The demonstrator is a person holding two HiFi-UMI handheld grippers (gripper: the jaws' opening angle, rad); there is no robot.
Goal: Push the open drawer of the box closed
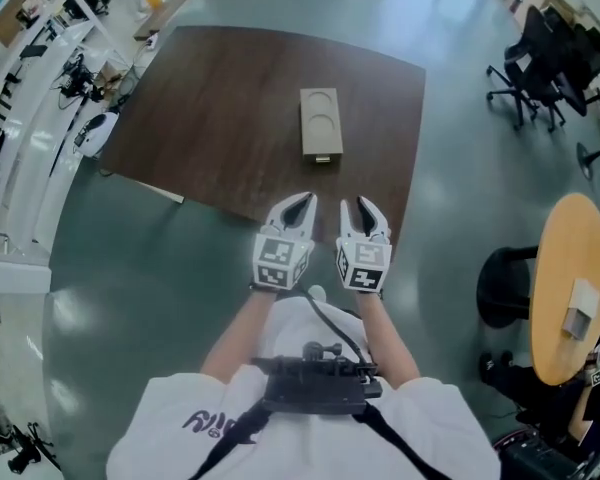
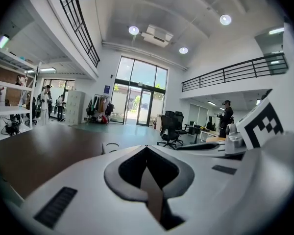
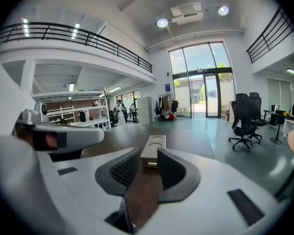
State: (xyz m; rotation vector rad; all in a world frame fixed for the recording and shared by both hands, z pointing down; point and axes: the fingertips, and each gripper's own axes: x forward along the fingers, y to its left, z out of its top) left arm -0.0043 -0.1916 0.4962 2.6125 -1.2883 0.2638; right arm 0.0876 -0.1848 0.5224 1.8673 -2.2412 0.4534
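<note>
A long beige box [image 1: 320, 121] lies on the dark brown table [image 1: 210, 118], and its drawer [image 1: 323, 158] sticks out a little at the near end. Both grippers hover side by side over the table's near edge, short of the box and touching nothing. My left gripper [image 1: 305, 201] has its jaws closed tip to tip and empty [image 2: 147, 148]. A bit of the box [image 2: 109, 147] peeks over its left jaw. My right gripper [image 1: 352, 208] stands open [image 3: 148, 153], and the box [image 3: 154, 146] shows through the gap, well ahead of the pads.
Black office chairs [image 1: 540, 58] stand on the green floor at the far right. A round wooden table [image 1: 575, 288] and a black stool [image 1: 505, 288] are to my right. White shelving [image 1: 20, 118] runs along the left.
</note>
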